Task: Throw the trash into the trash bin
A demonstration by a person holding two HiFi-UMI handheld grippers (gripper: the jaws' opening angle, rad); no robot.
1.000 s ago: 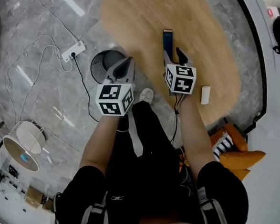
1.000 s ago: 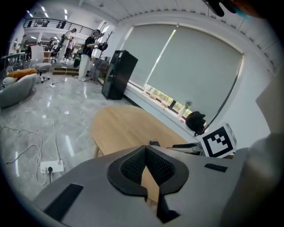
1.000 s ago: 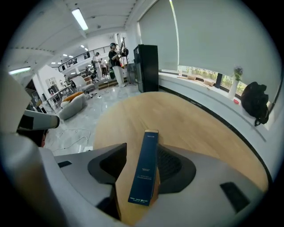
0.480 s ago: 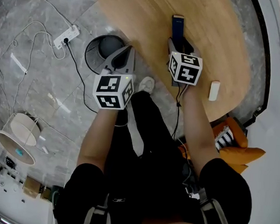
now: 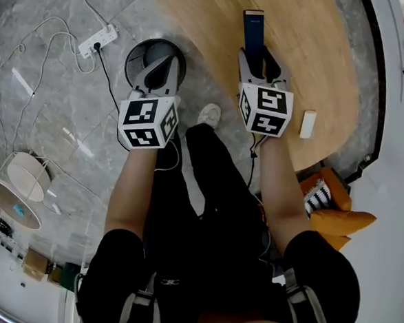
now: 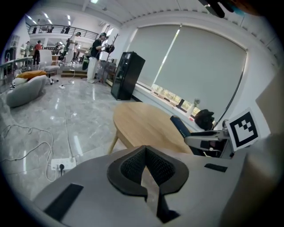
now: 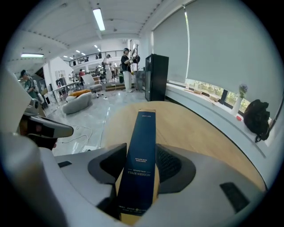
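Head view: the trash bin (image 5: pixel 134 49) sits beneath your left tool (image 5: pixel 165 62), the dark blue box (image 5: pixel 253 26) on the desk (image 5: pixel 313 55) inside your right tool (image 5: pixel 257 58); left gripper view: jaws closed together; right gripper view: jaws spread, flanking the box.

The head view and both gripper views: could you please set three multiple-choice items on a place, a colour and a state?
1. The trash bin stands: A on a shelf; B on the floor; C on a windowsill.
2. The box between the right tool's jaws is: A dark blue; B red; C white.
3. The left tool's jaws are: A wide apart; B on a cup; C together, empty.
Key: 1 B, floor tiles surround it; 2 A, its face is navy; 3 C, the pads meet.
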